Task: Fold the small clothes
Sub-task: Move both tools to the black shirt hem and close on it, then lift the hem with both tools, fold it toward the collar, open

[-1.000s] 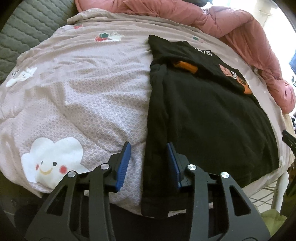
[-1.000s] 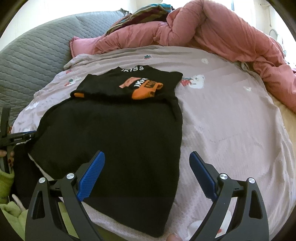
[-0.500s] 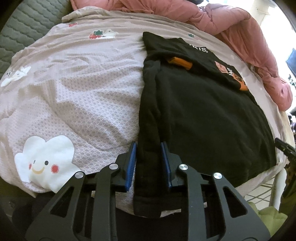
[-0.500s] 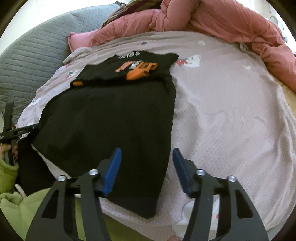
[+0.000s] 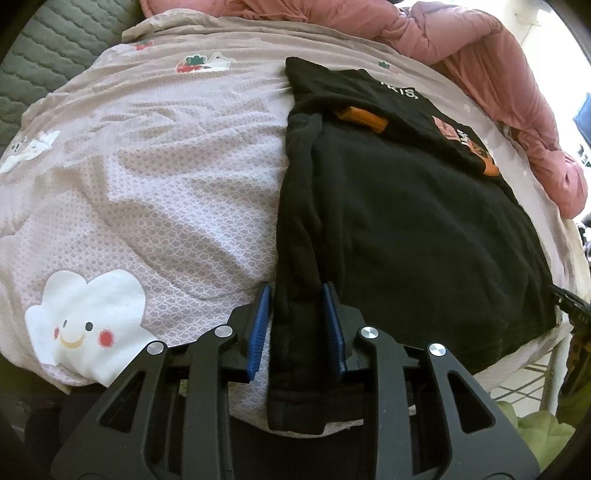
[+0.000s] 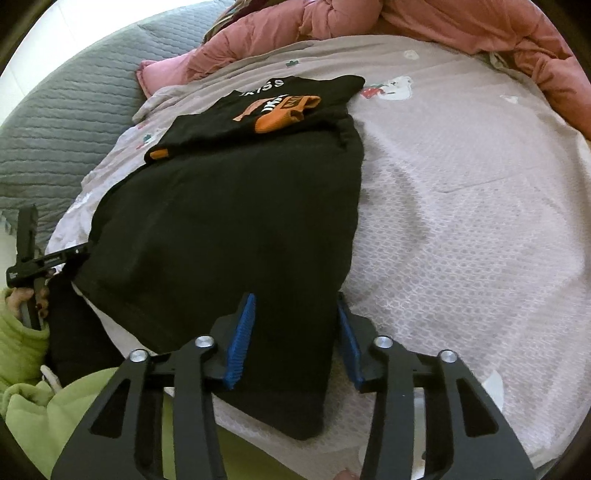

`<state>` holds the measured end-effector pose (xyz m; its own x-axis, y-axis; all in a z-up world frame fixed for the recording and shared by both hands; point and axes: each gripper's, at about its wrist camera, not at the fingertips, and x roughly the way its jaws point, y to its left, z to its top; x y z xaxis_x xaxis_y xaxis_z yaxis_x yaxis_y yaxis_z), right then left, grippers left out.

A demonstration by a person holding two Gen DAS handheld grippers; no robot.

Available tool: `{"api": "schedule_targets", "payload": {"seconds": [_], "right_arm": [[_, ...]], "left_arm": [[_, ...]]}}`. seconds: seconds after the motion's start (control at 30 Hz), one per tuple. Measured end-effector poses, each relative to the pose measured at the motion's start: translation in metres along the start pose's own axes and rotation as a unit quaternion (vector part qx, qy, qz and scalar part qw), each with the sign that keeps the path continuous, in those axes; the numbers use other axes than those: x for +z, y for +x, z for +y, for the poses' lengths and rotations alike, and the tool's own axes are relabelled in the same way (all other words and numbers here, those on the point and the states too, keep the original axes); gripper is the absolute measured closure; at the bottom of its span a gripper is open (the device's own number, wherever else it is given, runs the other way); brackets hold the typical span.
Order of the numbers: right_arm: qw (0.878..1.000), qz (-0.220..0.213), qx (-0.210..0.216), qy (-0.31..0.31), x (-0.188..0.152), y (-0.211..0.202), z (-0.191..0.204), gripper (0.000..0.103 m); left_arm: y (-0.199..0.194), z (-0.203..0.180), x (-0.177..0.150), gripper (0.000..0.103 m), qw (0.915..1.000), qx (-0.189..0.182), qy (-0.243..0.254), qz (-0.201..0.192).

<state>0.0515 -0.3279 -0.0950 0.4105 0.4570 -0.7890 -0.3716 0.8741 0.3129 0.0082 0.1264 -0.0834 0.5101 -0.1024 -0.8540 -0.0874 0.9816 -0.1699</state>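
A small black sweatshirt (image 5: 413, 221) with orange cuffs and a printed chest lies flat on the bed, sleeves folded in; it also shows in the right wrist view (image 6: 229, 221). My left gripper (image 5: 296, 295) is shut on the hem's left corner, the fabric bunched between its blue pads. My right gripper (image 6: 295, 301) straddles the hem's right corner with its jaws nearly closed on the cloth; the pads look close to the fabric but firm contact is unclear. The left gripper also shows at the left edge of the right wrist view (image 6: 44, 258).
The pinkish-grey bedspread (image 5: 166, 177) with a white cloud print (image 5: 85, 325) covers the bed. A pink duvet (image 6: 443, 26) is heaped at the back. A grey quilted headboard (image 6: 62, 122) stands at the left. The person's green sleeve (image 6: 48, 406) is at the near edge.
Both grippers have closed in on the hem corners: the left jaws narrowed and pinched the fabric, the right jaws went from wide open to nearly closed around the corner.
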Motion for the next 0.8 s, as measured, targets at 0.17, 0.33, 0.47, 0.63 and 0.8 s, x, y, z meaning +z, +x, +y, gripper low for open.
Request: {"api": "schedule_targets", "payload": {"seconds": [0.17,0.33,0.47,0.63,0.8], "right_arm": [[1.000,-0.007,0.020,-0.002,0.003,-0.005,-0.002,0.094],[0.999,-0.033,0.033,-0.010,0.010,-0.017,0.000,0.094],[0.997,-0.057,0.045,-0.014,0.020,-0.028,0.001,0.094],[0.993,-0.097,0.058,-0.019,0.035,-0.044,0.003,0.094],[0.990,-0.121,0.070,-0.016,0.054,-0.047,0.001,0.094]], "left_arm": [[-0.002,-0.001,0.000,0.094,1.0000,0.007,0.002,-0.004],[-0.016,0.003,0.005,0.099,0.9997,0.001,-0.010,-0.024],[-0.034,0.002,0.013,0.099,0.9985,-0.015,-0.017,-0.050],[-0.049,0.001,0.029,0.100,0.9963,-0.025,-0.029,-0.077],[-0.053,0.003,0.049,0.099,0.9945,-0.030,-0.039,-0.092]]}}
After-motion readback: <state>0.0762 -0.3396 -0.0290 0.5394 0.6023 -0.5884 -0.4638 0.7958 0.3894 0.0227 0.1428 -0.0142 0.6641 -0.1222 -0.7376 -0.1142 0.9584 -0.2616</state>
